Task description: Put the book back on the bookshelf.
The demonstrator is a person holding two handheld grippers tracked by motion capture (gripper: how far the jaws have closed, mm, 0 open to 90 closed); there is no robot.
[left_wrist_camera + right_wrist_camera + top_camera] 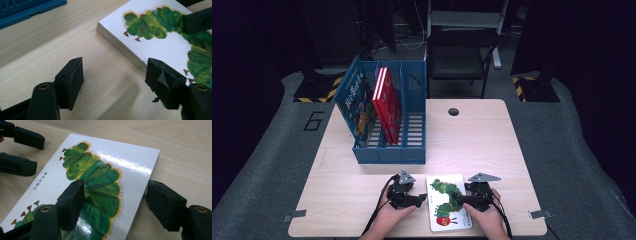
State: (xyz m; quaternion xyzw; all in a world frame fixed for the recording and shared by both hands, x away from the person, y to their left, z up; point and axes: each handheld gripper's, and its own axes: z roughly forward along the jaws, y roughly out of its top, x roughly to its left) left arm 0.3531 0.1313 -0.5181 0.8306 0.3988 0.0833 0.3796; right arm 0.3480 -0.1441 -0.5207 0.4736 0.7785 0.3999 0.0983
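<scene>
Left tool [421, 198]: jaws apart on the near left of the worktop. In the left gripper view one pad hangs over bare wood and the other sits at the book's left edge; nothing is clamped.
Right tool [460, 200]: jaws apart. In the right gripper view one pad rests over the green caterpillar artwork and the other stands beside the book's right edge; no squeeze shows yet.
Caterpillar book [448, 201]: lies flat, cover up, at the front edge of the worktop between the two hands.
Blue file rack [414, 150]: stands behind the book, well apart from it; a blue book [355, 102] and a red book [388, 106] lean upright in its left slots, and the right slot [414, 127] looks free.
Step in hand (judged): lifting the flat book by its edges.
Technique (judged): slide one pad under the edge before closing, since the glossy cover may slip.
Caution (judged): raise both sides evenly.
</scene>
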